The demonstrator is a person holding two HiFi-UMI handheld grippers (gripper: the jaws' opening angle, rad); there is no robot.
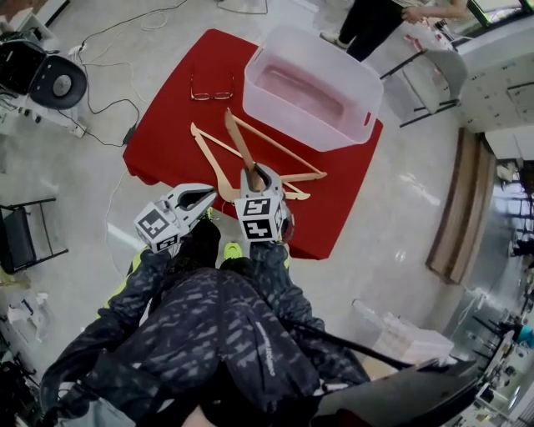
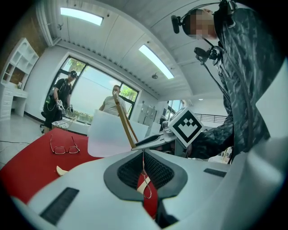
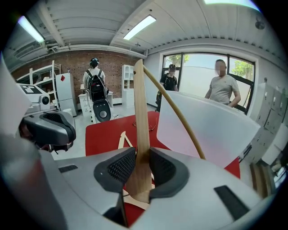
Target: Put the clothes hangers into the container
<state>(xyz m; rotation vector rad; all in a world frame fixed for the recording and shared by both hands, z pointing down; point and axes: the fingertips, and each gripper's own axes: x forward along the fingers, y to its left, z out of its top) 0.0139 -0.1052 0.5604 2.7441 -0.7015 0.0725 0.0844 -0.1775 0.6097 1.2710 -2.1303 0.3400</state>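
Observation:
My right gripper (image 1: 253, 177) (image 3: 141, 164) is shut on one arm of a wooden hanger (image 1: 242, 143) (image 3: 140, 112), which rises tilted off the red cloth (image 1: 167, 125) towards the translucent white container (image 1: 275, 113) (image 3: 202, 130). This hanger also shows in the left gripper view (image 2: 123, 119), in front of the container (image 2: 103, 134). More wooden hangers (image 1: 210, 157) lie on the cloth under and beside it. My left gripper (image 1: 207, 200) (image 2: 144, 155) hovers just left of the right one, its pads touching at the tips with nothing gripped; a wire hook (image 2: 146, 186) shows through the gap below.
A pair of glasses (image 1: 211, 94) (image 2: 63, 147) lies on the cloth left of the container. A person (image 1: 371, 21) stands beyond the container beside a folding chair (image 1: 425, 75). A black chair (image 1: 46, 79) and cables (image 1: 108, 104) are on the floor to the left.

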